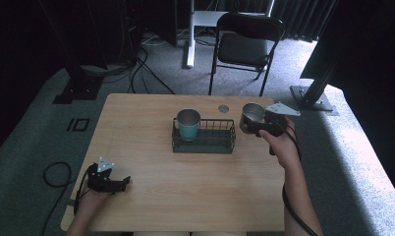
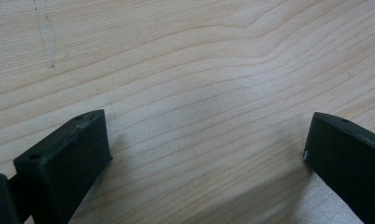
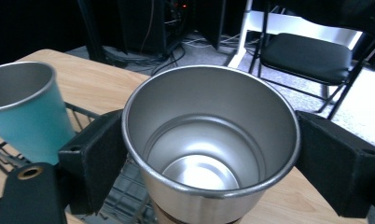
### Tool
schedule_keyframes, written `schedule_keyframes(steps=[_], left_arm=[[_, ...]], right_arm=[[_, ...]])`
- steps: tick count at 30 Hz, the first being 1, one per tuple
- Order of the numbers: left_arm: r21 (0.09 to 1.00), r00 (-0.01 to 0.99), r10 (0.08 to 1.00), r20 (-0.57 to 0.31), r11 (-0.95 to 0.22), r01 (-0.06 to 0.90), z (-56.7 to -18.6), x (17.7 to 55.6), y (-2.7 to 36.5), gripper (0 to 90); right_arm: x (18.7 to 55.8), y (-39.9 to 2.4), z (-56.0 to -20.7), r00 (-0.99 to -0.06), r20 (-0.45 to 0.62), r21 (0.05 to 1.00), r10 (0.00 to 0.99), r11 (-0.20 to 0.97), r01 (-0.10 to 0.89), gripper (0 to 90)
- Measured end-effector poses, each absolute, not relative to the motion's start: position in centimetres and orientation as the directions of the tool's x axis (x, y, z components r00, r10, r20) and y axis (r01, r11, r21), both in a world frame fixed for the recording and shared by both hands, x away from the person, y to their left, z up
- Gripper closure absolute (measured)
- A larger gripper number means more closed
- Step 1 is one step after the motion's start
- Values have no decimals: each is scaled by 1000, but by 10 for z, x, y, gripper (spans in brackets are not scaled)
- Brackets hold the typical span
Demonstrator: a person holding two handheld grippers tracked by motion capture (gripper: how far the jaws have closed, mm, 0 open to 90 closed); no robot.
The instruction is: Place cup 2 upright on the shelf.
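My right gripper (image 1: pixel 257 125) is shut on a steel cup (image 1: pixel 252 116), held upright above the table just right of the black wire basket (image 1: pixel 204 141). In the right gripper view the steel cup (image 3: pixel 209 140) sits empty between both jaws, pressed on its sides. A teal cup (image 1: pixel 188 124) stands upright in the basket's left end; the teal cup (image 3: pixel 22 112) shows at the left edge. My left gripper (image 1: pixel 124 183) rests low at the table's front left, open, with bare wood between its fingers (image 2: pixel 69 158).
A small round hole cover (image 1: pixel 223 108) lies on the wooden table (image 1: pixel 151 196) behind the basket. A black folding chair (image 1: pixel 244 46) stands beyond the far edge. Cables run over the carpet at left.
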State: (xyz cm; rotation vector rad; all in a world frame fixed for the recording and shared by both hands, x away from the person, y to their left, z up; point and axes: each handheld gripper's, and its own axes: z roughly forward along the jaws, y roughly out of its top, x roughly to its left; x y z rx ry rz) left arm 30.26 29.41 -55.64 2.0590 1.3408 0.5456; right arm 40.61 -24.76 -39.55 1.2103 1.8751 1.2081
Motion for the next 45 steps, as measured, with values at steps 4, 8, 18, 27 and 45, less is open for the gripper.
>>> schedule_keyframes(steps=[4, 8, 18, 27, 45], left_arm=[[687, 401, 916, 9, -297, 663, -556, 303, 294, 9], [687, 401, 916, 9, -297, 663, -556, 303, 294, 9], [687, 401, 916, 9, -297, 663, -556, 303, 294, 9], [688, 400, 916, 9, -296, 663, -556, 303, 294, 9], [688, 400, 916, 9, -296, 663, -556, 303, 294, 9]], right_arm=[[408, -237, -394, -431, -1, 913, 903, 176, 367, 126], [411, -226, -395, -454, 2, 912, 891, 185, 367, 126], [416, -200, -398, -495, 7, 908, 869, 202, 367, 126], [420, -176, -401, -533, 2, 905, 846, 226, 361, 126], [429, -159, -436, -548, 9, 879, 837, 254, 402, 126]])
